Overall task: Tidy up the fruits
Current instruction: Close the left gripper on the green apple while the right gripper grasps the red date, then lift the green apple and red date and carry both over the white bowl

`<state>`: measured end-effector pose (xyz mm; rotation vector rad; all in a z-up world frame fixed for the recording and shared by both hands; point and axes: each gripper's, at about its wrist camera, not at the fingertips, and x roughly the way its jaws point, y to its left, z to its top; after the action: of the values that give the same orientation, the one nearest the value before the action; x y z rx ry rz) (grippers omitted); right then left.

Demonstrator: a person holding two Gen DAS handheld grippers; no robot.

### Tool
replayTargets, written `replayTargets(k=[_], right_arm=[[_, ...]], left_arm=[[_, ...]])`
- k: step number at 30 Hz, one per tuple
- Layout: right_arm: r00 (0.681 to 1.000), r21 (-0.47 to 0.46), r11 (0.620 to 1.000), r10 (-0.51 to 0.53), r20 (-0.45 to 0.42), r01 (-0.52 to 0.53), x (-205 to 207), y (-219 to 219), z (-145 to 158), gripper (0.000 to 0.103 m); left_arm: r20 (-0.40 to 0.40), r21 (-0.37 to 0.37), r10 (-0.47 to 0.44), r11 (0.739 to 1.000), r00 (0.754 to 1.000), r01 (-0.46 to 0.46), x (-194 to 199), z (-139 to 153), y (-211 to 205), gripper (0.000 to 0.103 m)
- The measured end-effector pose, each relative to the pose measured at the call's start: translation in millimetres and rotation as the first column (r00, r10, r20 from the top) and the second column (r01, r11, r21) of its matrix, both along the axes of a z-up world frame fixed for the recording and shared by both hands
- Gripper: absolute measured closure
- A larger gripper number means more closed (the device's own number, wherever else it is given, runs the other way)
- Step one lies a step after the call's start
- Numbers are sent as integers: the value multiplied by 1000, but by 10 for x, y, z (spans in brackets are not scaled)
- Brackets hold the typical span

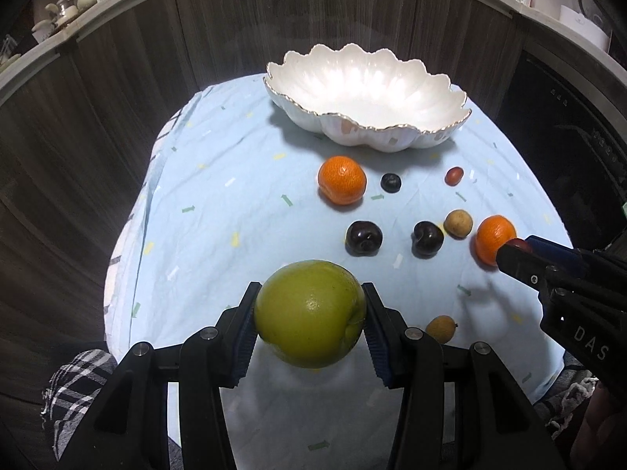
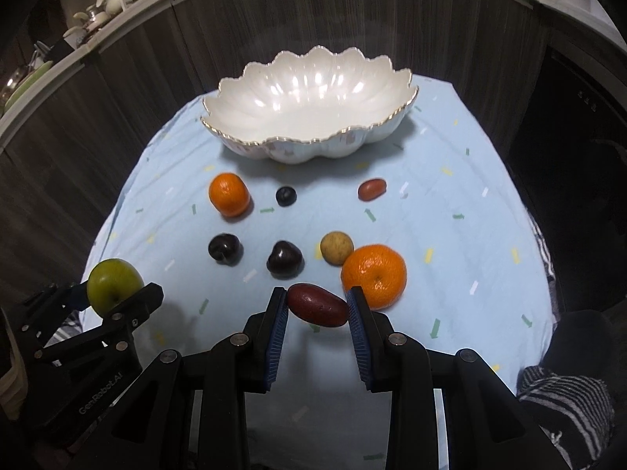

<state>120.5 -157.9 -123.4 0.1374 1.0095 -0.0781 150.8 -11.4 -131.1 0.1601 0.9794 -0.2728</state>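
Observation:
My left gripper (image 1: 310, 313) is shut on a green apple (image 1: 309, 313) held above the light blue cloth (image 1: 219, 211); the same apple (image 2: 114, 286) and left gripper (image 2: 117, 293) show at the left of the right wrist view. My right gripper (image 2: 316, 307) is shut on a dark red oblong fruit (image 2: 317, 304), also off the cloth. In the left wrist view the right gripper (image 1: 517, 252) comes in from the right. A white scalloped bowl (image 2: 250, 94) stands empty at the back. Two oranges (image 2: 229, 194) (image 2: 374, 276), dark plums (image 2: 224, 248) (image 2: 285, 259) and small fruits lie between.
A tan round fruit (image 2: 336, 248), a small dark berry (image 2: 286, 196) and a small red fruit (image 2: 372, 189) lie on the cloth; another tan fruit (image 1: 441, 328) lies near the front. Dark wood panels surround the table. Striped fabric (image 2: 564, 407) shows at the lower right.

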Motion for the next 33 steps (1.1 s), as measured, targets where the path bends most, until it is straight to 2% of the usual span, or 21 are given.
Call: replayTargets(k=[14,24,33], right_arm=[[997,-10,1000,-8,75,9,18,-73,322,71],[994,-19,1000,-1,109,3,206,-180,540,71],[992,-39,999,8,127,-3,460,-293,630,71]], left_arm=[[35,-31,2,1000,999,-1,36,354,-95,55],[72,-31,-1,1000,997,3,263,579,-188,55],[77,-30,-10,999,997,12,545,654,-296,55]])
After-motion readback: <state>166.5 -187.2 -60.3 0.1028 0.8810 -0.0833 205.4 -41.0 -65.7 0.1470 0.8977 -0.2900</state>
